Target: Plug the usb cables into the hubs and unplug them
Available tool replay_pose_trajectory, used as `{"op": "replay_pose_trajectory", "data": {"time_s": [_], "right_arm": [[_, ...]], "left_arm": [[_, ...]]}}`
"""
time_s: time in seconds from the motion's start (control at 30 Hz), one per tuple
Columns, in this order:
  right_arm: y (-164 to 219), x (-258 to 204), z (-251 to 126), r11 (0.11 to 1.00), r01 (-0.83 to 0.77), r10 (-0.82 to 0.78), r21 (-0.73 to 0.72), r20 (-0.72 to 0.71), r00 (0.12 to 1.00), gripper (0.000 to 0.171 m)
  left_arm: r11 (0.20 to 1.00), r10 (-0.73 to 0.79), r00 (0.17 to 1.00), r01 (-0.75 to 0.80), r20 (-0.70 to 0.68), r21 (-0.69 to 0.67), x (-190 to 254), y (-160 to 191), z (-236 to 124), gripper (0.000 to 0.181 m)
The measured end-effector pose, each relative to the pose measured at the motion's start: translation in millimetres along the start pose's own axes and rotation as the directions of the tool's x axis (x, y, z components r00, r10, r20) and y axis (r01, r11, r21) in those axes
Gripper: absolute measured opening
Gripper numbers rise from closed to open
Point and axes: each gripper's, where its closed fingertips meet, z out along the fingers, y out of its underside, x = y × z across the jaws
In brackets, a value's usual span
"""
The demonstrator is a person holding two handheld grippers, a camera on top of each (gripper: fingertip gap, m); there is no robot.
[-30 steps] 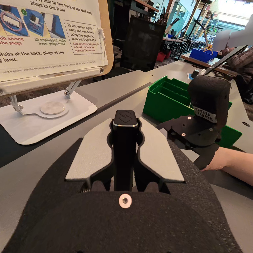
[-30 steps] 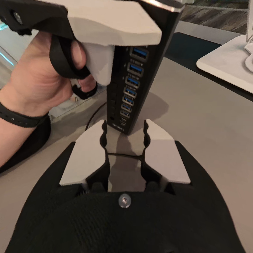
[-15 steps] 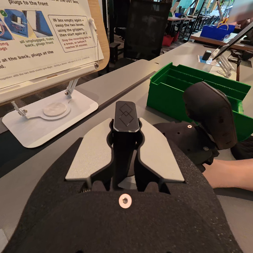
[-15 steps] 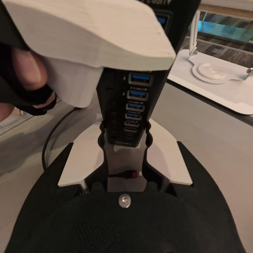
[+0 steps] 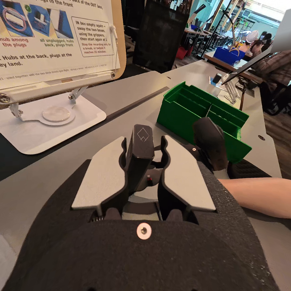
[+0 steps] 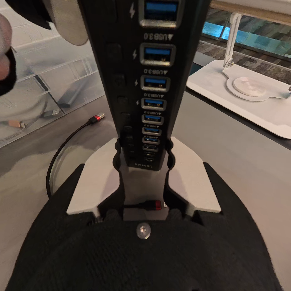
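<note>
A black USB hub (image 5: 141,146) stands upright on the grey desk (image 5: 78,165) between the fingers of my left gripper (image 5: 143,138). The jaws stand parted; the hub leans on the left finger with a gap at the right one. In the right wrist view the USB hub (image 6: 151,88) shows its row of blue ports. Its lower end sits between the tips of my right gripper (image 6: 144,141), which close on its two sides. A black USB cable with red collars lies on the desk, one plug (image 6: 98,117) to the left, the other (image 6: 157,206) under the right gripper.
A green divided bin (image 5: 196,113) stands at the right behind the right gripper's black body (image 5: 209,141). A white stand base (image 5: 47,126) with an instruction board is at the back left. A clear bin (image 6: 47,78) holding cables lies to the left of the hub.
My left gripper's fingers have parted off the hub, which now tilts against the left finger. My right gripper has moved in until the hub's lower end sits between its fingertips.
</note>
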Motion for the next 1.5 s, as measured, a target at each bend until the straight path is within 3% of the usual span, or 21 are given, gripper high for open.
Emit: {"op": "replay_pose_trajectory", "data": {"time_s": [0.2,0.33,0.53,0.67,0.77,0.87,0.97,1.03,1.13,1.2,1.27,1.33,1.4,1.43,1.5], "right_arm": [[1.3,-1.2,0.6,1.000,-0.025,0.025,-0.010,0.029,0.999,0.059],[-3.3,1.6,-4.6,1.000,0.010,-0.009,0.029,-0.009,1.000,0.071],[-6.0,-0.9,-10.3,0.997,0.067,-0.066,0.026,-0.035,0.997,0.071],[-9.8,5.1,-17.5,0.997,0.046,-0.041,0.056,-0.091,0.995,0.079],[-26.6,17.5,-38.8,0.984,0.074,-0.035,0.163,-0.230,0.973,0.084],[-62.0,1.1,-78.7,0.898,0.212,-0.103,0.387,-0.283,0.954,0.066],[-75.8,-57.2,-93.8,0.788,0.346,-0.300,0.510,-0.173,0.938,0.045],[-53.5,-93.9,-69.2,0.829,0.382,-0.406,0.408,-0.031,0.913,0.046],[3.9,-131.7,-25.7,0.922,0.376,-0.388,0.092,0.215,0.896,0.047],[32.5,-130.8,-5.9,0.915,0.388,-0.359,-0.114,0.213,0.909,0.045],[32.3,-129.7,1.8,0.922,0.353,-0.322,-0.158,0.192,0.927,0.026],[38.3,-125.9,5.5,0.924,0.295,-0.253,-0.245,0.189,0.949,0.025],[44.5,-126.8,5.0,0.914,0.255,-0.188,-0.315,0.227,0.955,0.021],[46.5,-130.2,2.6,0.910,0.240,-0.152,-0.338,0.268,0.951,0.007],[51.3,-134.6,-6.0,0.882,0.281,-0.143,-0.378,0.353,0.925,0.005]], "left_arm": [[0.992,0.025,1.000,-0.025,-0.007,-0.121,0.1,22.7,13.3,0.046],[0.995,-0.001,0.999,-0.003,-0.040,-0.097,3.7,21.3,17.4,0.046],[0.998,-0.006,0.998,0.002,-0.062,-0.070,4.8,17.1,14.0,0.035],[0.998,-0.012,0.997,0.007,-0.080,-0.062,7.6,15.3,13.1,0.041],[0.999,-0.022,0.997,0.019,-0.074,-0.043,7.3,8.7,9.5,0.053],[1.000,-0.002,0.998,0.002,-0.060,0.006,9.3,-8.5,-6.7,0.056],[0.997,0.024,1.000,-0.023,-0.010,0.072,10.8,-31.5,-34.3,0.054],[0.991,0.015,1.000,-0.014,-0.006,0.135,17.5,-47.4,-51.9,0.054],[0.981,-0.001,1.000,0.006,-0.025,0.192,30.2,-63.7,-71.3,0.054],[0.979,0.014,1.000,-0.011,-0.012,0.201,35.1,-69.0,-80.2,0.055],[0.979,0.027,1.000,-0.029,0.014,0.202,37.0,-72.1,-86.8,0.055],[0.980,0.033,0.999,-0.037,0.023,0.197,39.6,-73.4,-90.9,0.055],[0.981,0.039,0.999,-0.042,0.022,0.187,42.9,-74.1,-93.3,0.055],[0.982,0.041,0.999,-0.045,0.024,0.181,44.3,-74.4,-94.2,0.055],[0.982,0.056,0.998,-0.061,0.034,0.179,47.1,-76.2,-96.6,0.055]]}}
